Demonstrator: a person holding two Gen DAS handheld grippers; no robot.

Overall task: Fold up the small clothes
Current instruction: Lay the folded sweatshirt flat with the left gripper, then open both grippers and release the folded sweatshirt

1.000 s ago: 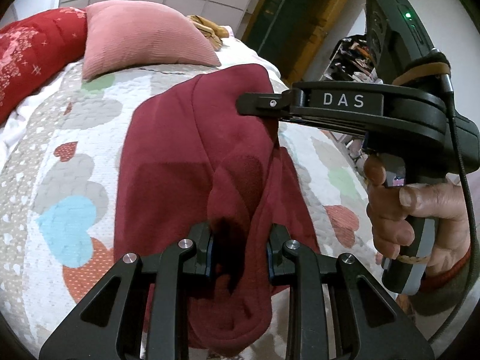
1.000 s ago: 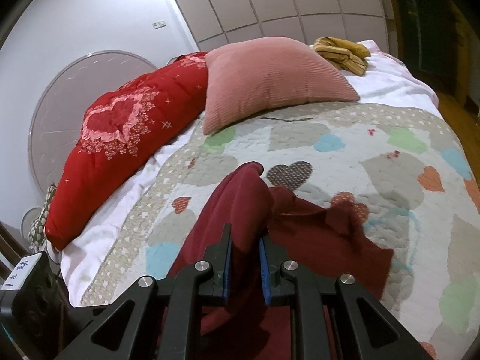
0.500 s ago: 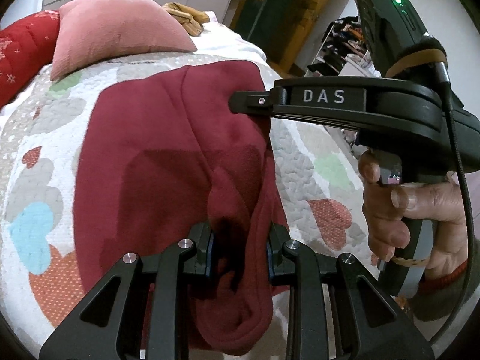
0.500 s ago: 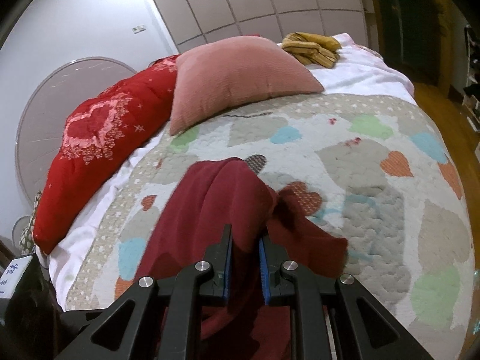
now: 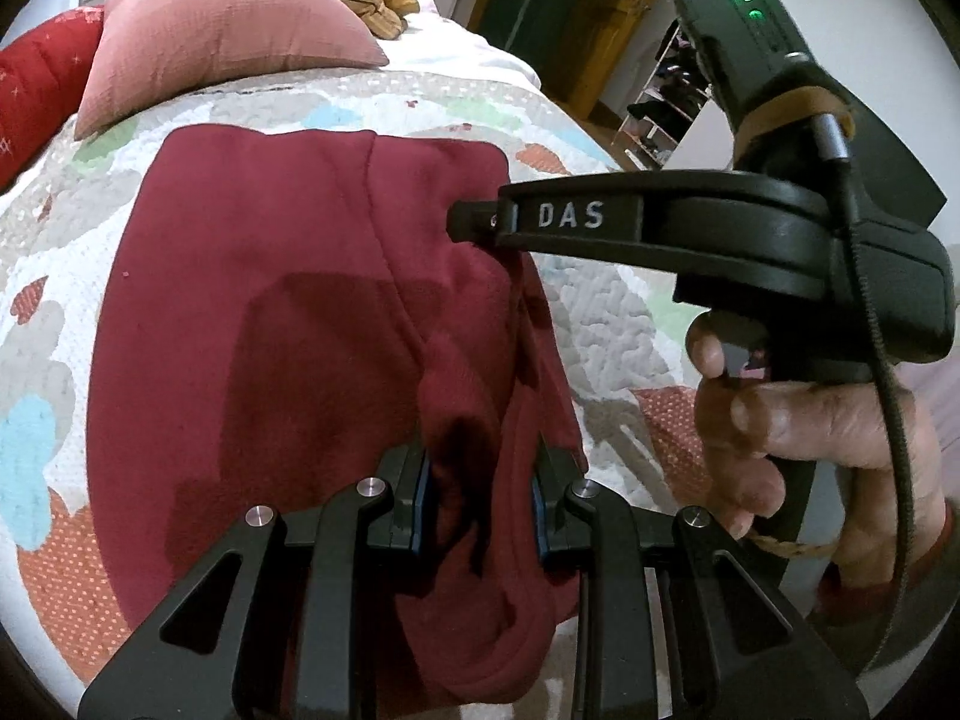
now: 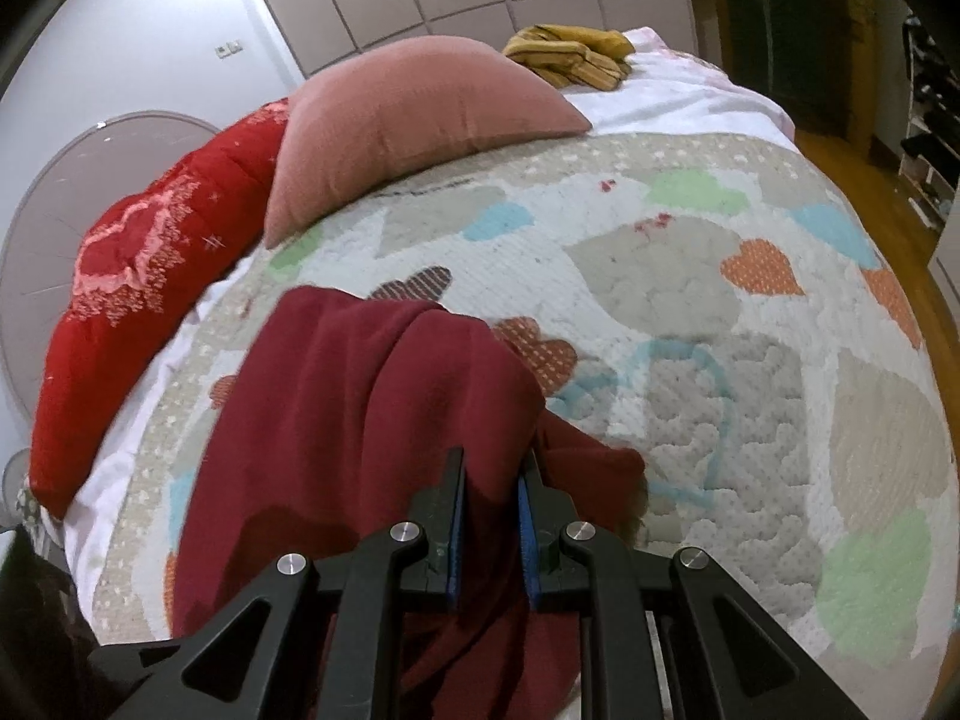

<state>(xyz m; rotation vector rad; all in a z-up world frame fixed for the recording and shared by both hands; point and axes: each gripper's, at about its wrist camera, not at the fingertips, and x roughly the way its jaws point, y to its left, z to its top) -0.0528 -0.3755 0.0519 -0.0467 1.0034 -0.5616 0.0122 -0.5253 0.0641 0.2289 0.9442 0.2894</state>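
A dark red garment lies spread over the heart-patterned quilt, its far edge flat on the bed. My left gripper is shut on a bunched fold of its near edge, which hangs down between the fingers. My right gripper is shut on another fold of the same garment. In the left wrist view the right gripper reaches in from the right, its tip against the cloth, held by a hand.
A pink pillow and a red embroidered cushion lie at the head of the bed. A yellow striped cloth sits behind the pillow. Wooden floor and shelves lie beyond the bed's right edge.
Both grippers have moved forward and down with the garment. The red cloth now lies flatter and spreads wider across the quilt.
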